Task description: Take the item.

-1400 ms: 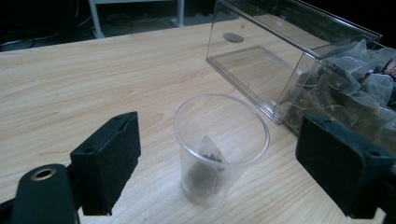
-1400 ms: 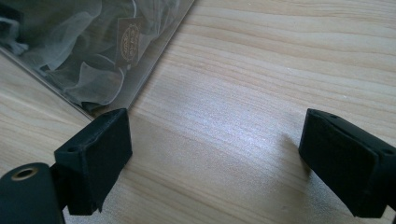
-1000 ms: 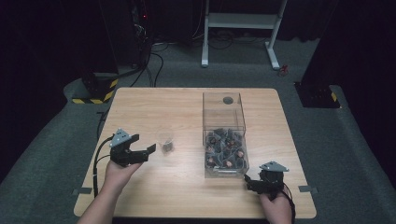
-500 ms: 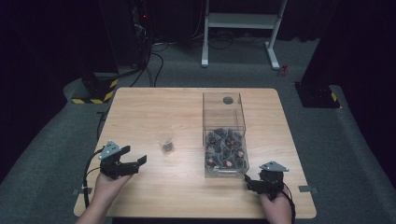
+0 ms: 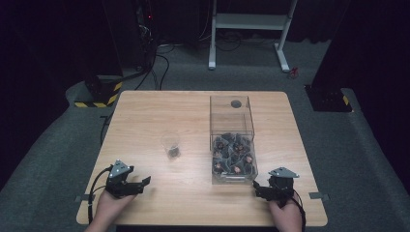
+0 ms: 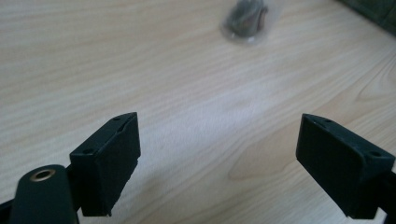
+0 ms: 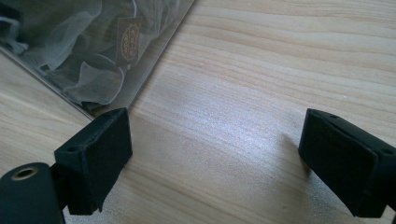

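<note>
Your left tool [image 5: 138,184] sits low over the near left part of the table [image 5: 145,116]; its two black jaws stand wide apart with only bare wood between them, as the left gripper view shows, and it has hold of nothing; your left hand [image 5: 110,209] comes in from the bottom edge behind it, with the cable looping off to the left. Your right tool [image 5: 260,189] rests near the front right corner of the table, just beside the near end of the clear box [image 5: 232,126]; its jaws too are spread wide and hold nothing; in the right gripper view the corner of the clear box [image 7: 154,60] lies just ahead of one jaw, close to it, though you cannot tell whether they touch.

The clear box stands upright on the right half of the table, long side running away from you; its near end holds a heap of small dark wrapped pieces [image 5: 233,153] with spots of red and white, while its far end shows a single dark round spot [image 5: 236,103] at the bottom. A small clear cup [image 5: 170,145] stands on the table between your left tool and the box, well apart from both; something dark lies in its base, seen blurred at the top of the left gripper view [image 6: 246,18].
</note>
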A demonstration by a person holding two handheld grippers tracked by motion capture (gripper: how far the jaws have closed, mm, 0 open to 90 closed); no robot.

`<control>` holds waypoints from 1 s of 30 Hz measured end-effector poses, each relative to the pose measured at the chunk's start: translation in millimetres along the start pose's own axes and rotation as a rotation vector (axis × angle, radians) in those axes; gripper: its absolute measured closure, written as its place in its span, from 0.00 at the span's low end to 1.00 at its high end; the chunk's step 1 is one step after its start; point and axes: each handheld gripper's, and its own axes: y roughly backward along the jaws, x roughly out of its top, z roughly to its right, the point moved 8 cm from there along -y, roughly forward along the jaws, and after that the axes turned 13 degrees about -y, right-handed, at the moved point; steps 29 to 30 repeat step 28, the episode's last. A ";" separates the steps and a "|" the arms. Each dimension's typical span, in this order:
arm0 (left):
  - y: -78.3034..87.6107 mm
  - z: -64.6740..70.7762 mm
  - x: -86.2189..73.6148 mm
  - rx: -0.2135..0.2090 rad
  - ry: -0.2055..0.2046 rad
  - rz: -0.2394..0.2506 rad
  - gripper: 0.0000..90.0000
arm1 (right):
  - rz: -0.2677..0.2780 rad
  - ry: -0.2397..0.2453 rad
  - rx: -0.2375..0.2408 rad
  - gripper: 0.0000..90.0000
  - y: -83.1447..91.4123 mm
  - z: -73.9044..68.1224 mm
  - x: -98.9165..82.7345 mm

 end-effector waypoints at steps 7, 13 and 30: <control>-6.4 11.8 -9.1 0.020 -0.042 -0.066 0.16 | -0.001 0.000 0.000 0.10 0.1 -0.1 -0.1; -9.4 16.2 -11.0 0.035 -0.070 -0.077 0.13 | 0.001 0.004 -0.001 0.11 0.2 0.1 -0.2; -10.3 17.2 -10.5 0.035 -0.060 -0.079 0.13 | 0.005 -0.011 -0.019 0.11 -0.5 -0.3 0.6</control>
